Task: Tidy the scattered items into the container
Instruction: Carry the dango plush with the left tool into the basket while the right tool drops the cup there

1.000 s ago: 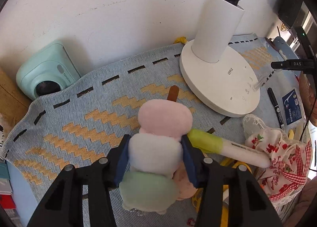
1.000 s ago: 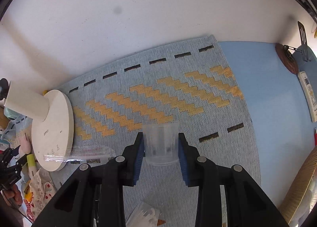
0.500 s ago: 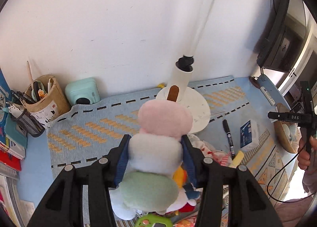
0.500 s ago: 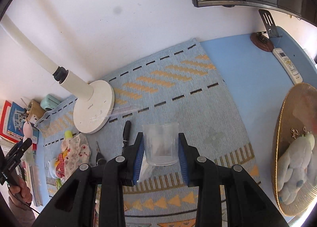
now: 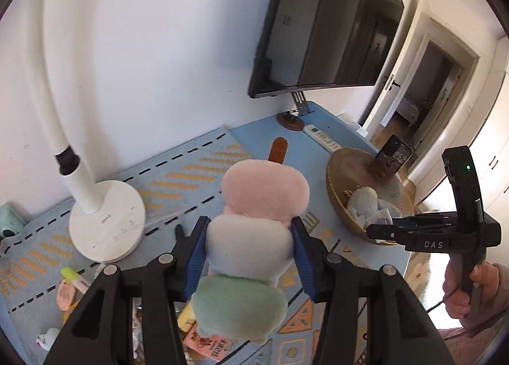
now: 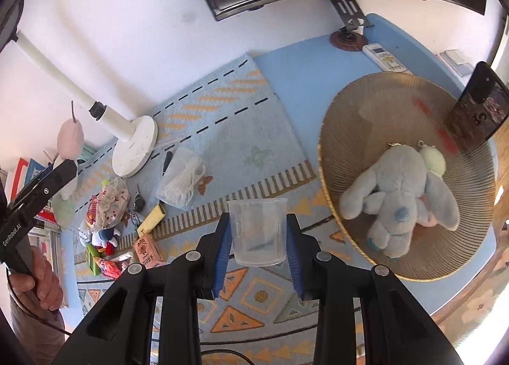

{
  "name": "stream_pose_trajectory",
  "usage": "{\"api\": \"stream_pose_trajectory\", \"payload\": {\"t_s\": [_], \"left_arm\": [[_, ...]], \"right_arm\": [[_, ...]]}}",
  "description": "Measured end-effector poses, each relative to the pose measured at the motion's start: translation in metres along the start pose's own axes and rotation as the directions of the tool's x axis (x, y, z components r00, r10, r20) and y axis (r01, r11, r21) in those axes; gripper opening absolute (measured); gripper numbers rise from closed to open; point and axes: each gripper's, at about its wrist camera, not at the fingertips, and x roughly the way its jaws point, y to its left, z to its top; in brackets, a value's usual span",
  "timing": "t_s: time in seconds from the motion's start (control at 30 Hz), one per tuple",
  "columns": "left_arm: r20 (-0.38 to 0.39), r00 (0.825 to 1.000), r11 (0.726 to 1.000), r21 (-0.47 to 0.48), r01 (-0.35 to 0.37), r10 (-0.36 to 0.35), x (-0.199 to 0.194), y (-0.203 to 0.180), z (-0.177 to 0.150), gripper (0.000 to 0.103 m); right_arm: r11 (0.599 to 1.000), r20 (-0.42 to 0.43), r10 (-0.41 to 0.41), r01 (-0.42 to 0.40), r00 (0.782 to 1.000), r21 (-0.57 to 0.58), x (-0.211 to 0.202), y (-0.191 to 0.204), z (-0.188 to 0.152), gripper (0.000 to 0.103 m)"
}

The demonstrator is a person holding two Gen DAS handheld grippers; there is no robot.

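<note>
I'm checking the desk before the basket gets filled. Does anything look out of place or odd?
Mostly the clutter on the mat's left end: small toys, a snack box and a pouch lie jumbled beside the lamp base. A phone leans on the basket rim, where dropped items might knock it. Nothing looks spilled or broken.

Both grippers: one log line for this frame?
left gripper: shut on plush skewer | right gripper: shut on clear cup | basket: grey plush inside

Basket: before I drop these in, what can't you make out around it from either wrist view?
- Woven basket: in the left wrist view the right gripper covers its near rim.
- Small pale plush: mostly hidden behind the grey plush rabbit.
- Phone screen: too small to read.
- Left gripper: its plush skewer hides the table behind.
</note>
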Motion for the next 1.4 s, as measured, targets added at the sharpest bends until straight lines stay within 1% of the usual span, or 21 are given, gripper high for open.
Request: {"api": "stream_pose_trajectory", "payload": {"t_s": [0.1, 0.2, 0.33, 0.47, 0.5, 0.53, 0.6, 0.73, 0.87, 1.0, 1.23, 1.3, 1.33, 1.37, 1.4], "left_arm": [[-0.026, 0.996, 0.995, 0.046, 0.085, -0.084, 0.032, -0.051, 0.016, 0.046], [-0.055, 0.989, 0.984, 0.112, 0.141, -0.135, 0.068, -0.102, 0.034, 0.046], [-0.117, 0.98, 0.971, 0.162, 0.177, -0.159, 0.123, -0.154, 0.058, 0.046], [-0.204, 0.965, 0.968, 0.155, 0.198, -0.165, 0.184, -0.179, 0.069, 0.046], [-0.231, 0.96, 0.97, 0.146, 0.196, -0.16, 0.198, -0.182, 0.069, 0.046], [-0.255, 0.954, 0.972, 0.133, 0.196, -0.157, 0.21, -0.183, 0.067, 0.046], [-0.282, 0.948, 0.975, 0.123, 0.186, -0.146, 0.229, -0.185, 0.065, 0.046], [-0.309, 0.943, 0.98, 0.114, 0.165, -0.123, 0.249, -0.184, 0.063, 0.046], [-0.336, 0.937, 0.983, 0.115, 0.145, -0.099, 0.267, -0.185, 0.06, 0.046], [-0.349, 0.933, 0.984, 0.118, 0.132, -0.083, 0.281, -0.187, 0.058, 0.046], [-0.35, 0.935, 0.984, 0.134, 0.116, -0.063, 0.284, -0.189, 0.054, 0.047], [-0.344, 0.937, 0.984, 0.136, 0.111, -0.058, 0.282, -0.19, 0.053, 0.05], [-0.342, 0.938, 0.985, 0.134, 0.105, -0.054, 0.28, -0.189, 0.054, 0.058], [-0.336, 0.94, 0.986, 0.127, 0.108, -0.06, 0.276, -0.189, 0.054, 0.068], [-0.327, 0.942, 0.986, 0.118, 0.119, -0.075, 0.271, -0.188, 0.054, 0.072]], "right_arm": [[0.998, 0.046, -0.035, 0.032, 0.998, 0.059, -0.021, -0.038, 0.002, 0.033], [0.989, 0.081, -0.074, 0.063, 0.994, 0.134, -0.036, -0.082, 0.009, 0.033], [0.974, 0.099, -0.147, 0.127, 0.984, 0.189, -0.042, -0.134, 0.021, 0.033], [0.963, 0.109, -0.221, 0.199, 0.969, 0.182, -0.035, -0.168, 0.035, 0.033], [0.959, 0.1, -0.238, 0.217, 0.966, 0.184, -0.029, -0.174, 0.037, 0.033], [0.957, 0.089, -0.237, 0.216, 0.968, 0.194, -0.024, -0.181, 0.038, 0.033], [0.961, 0.066, -0.193, 0.175, 0.979, 0.212, -0.01, -0.193, 0.041, 0.033], [0.962, 0.048, -0.172, 0.157, 0.984, 0.223, 0.002, -0.202, 0.043, 0.033], [0.967, 0.032, -0.165, 0.156, 0.986, 0.203, 0.012, -0.204, 0.046, 0.033], [0.969, 0.003, -0.157, 0.153, 0.988, 0.196, 0.025, -0.207, 0.047, 0.033], [0.967, -0.026, -0.166, 0.168, 0.986, 0.191, 0.031, -0.213, 0.045, 0.033], [0.968, -0.038, -0.163, 0.167, 0.986, 0.19, 0.032, -0.212, 0.043, 0.034], [0.968, -0.046, -0.162, 0.168, 0.986, 0.186, 0.032, -0.211, 0.043, 0.035], [0.969, -0.051, -0.163, 0.17, 0.985, 0.18, 0.032, -0.209, 0.043, 0.039], [0.971, -0.049, -0.16, 0.166, 0.986, 0.171, 0.031, -0.207, 0.042, 0.04]]}}
